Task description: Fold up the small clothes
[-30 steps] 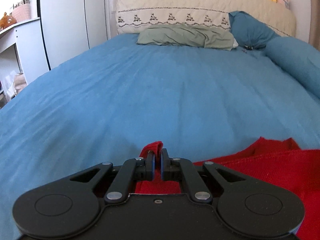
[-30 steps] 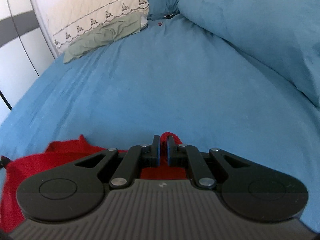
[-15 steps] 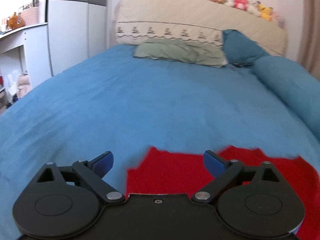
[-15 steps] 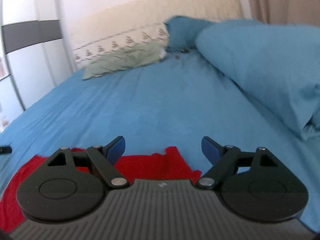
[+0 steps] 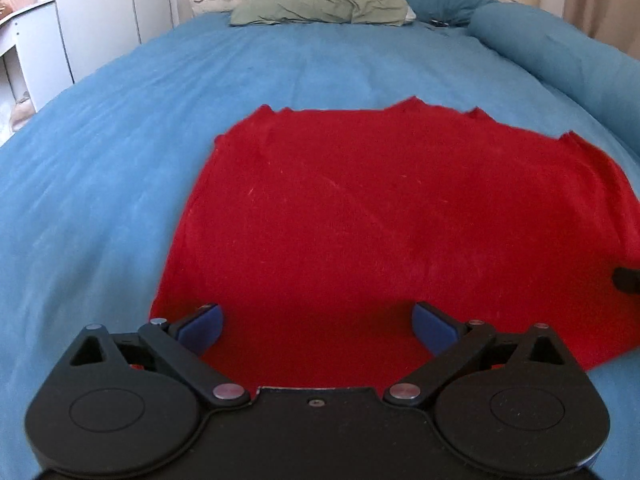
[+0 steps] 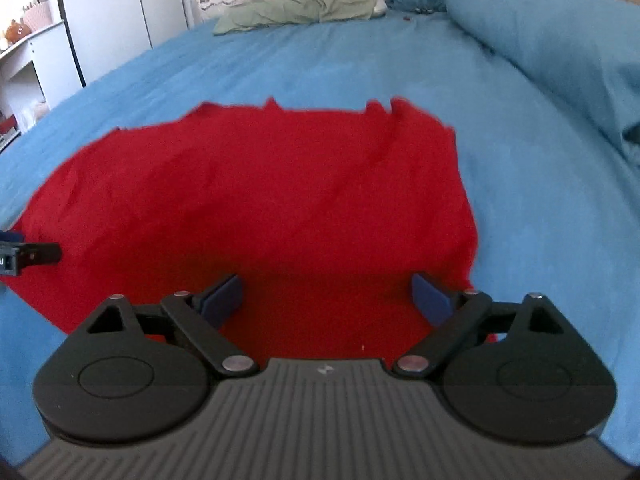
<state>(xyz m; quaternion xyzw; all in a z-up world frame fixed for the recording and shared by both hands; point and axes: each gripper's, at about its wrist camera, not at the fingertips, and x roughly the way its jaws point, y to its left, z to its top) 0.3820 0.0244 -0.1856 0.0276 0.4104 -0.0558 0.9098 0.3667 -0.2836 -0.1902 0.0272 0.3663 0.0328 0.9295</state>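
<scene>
- Across the blue bedspread [image 5: 200,100] lies the one red garment [image 5: 400,208], spread flat and roughly square, its far edge uneven and its near edge under my tongs.
- My left gripper [image 5: 316,328] stands wide, nothing between its blue pads [image 5: 200,326]; it hangs over the garment's near left corner.
- My right gripper [image 6: 328,296] is just as wide and just as empty, over the near right corner.
- By my reckoning one fold may already be in the cloth, since it reads as a thick, tidy slab; I cannot tell the layers from here.
- What is left, I judge: at least one more fold to bring it down to a small packet, then a smoothing.
- Count: one red garment, two grippers, one green pillow [image 5: 320,10] at the headboard, one rolled blue duvet [image 6: 560,48] along the right side. I see no other small clothes waiting.
</scene>
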